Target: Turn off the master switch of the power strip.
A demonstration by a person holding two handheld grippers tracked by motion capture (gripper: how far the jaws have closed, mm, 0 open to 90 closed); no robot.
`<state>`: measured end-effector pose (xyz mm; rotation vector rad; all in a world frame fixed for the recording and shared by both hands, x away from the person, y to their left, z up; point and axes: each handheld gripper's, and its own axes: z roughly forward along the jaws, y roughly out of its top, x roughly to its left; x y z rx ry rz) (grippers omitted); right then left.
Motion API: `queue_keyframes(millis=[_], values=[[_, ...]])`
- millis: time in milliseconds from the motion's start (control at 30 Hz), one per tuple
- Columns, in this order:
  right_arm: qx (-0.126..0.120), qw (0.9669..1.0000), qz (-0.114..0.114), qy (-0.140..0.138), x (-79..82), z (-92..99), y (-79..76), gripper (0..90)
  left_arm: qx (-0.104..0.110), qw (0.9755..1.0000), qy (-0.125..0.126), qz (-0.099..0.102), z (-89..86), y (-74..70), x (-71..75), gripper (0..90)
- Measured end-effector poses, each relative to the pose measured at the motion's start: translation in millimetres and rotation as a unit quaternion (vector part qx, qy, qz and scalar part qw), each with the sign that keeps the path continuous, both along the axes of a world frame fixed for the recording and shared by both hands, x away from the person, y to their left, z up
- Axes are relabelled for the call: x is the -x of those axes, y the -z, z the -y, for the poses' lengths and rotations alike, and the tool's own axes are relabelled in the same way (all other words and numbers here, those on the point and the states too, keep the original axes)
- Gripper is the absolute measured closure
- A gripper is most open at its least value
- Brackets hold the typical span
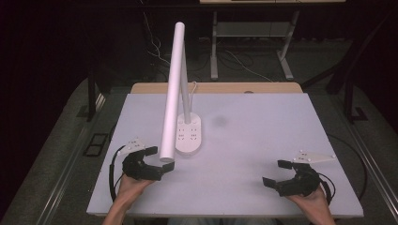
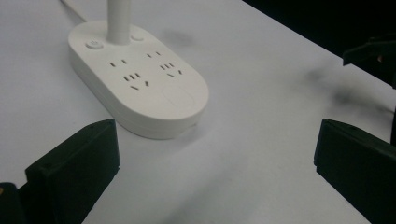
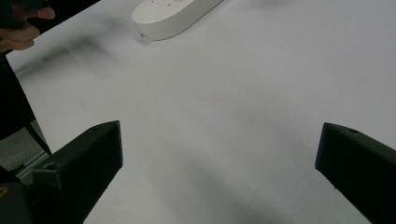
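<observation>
A white desk lamp stands on the table; its oval base [image 1: 188,135] carries power sockets and a round button, and its long white tube head [image 1: 172,86] slants down toward the near left. My left gripper [image 1: 160,158] is open just left of the base, near the tube's lower end. The left gripper view has the lamp base [image 2: 140,79] ahead between the spread jaws, with the lamp stem [image 2: 117,21] rising from it. My right gripper [image 1: 276,172] is open at the table's near right, over bare table. In the right gripper view the base [image 3: 173,16] lies far off.
The white tabletop [image 1: 263,126] sits on a wooden desk [image 1: 220,87]. Cables and metal table legs [image 1: 214,47] lie on the dark floor behind. A white cord [image 1: 193,86] leaves the lamp toward the back edge. A hand [image 3: 21,30] shows at the upper left of the right gripper view.
</observation>
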<state>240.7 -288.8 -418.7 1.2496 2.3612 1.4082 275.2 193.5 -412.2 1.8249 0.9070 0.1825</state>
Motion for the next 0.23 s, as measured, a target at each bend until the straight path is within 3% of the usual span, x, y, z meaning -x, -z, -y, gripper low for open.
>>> queue_keyframes(millis=[233], values=[[-0.001, 1.0, -0.001, -0.001, 0.2, 0.0, -0.1, 0.0, -0.005, 0.9999, 0.013, -0.001, 5.0, 4.1, 11.1, 0.0]])
